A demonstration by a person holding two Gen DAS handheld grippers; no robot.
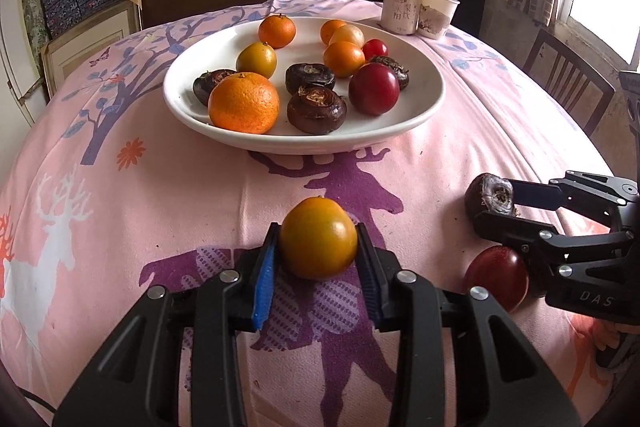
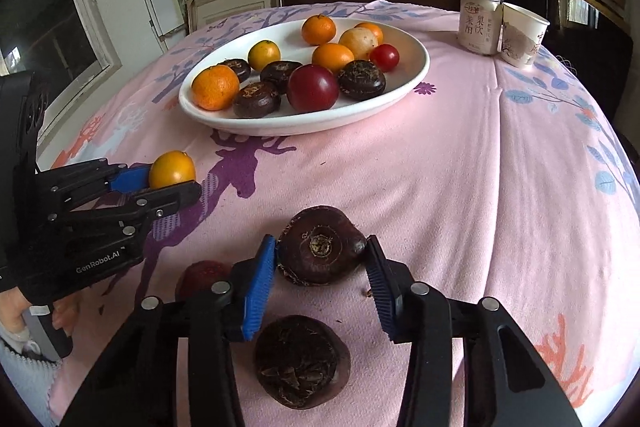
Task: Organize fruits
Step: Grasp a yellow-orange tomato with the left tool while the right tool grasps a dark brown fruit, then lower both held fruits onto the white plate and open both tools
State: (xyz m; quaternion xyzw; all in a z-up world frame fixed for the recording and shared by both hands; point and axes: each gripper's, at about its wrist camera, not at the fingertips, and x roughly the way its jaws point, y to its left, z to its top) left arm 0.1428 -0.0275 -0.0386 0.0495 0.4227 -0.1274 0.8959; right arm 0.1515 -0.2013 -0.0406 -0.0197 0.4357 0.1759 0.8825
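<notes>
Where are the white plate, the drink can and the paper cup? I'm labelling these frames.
white plate (image 1: 424,107): left wrist view, bare near rim.
drink can (image 2: 478,23): right wrist view, printed side.
paper cup (image 2: 522,35): right wrist view, outer wall.

On the left gripper (image 2: 176,183) body I read "GenRobot.AI". The right gripper (image 1: 490,203) shows "DAS", cut off. The far can (image 2: 478,23) carries Chinese characters I can't read.

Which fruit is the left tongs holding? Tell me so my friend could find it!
Start at the big white plate of fruit, then come down the pink tablecloth to the left tongs. Between them sits a yellow-orange tomato, smooth and shiny, unlike the dark rough water chestnut beside it.
</notes>
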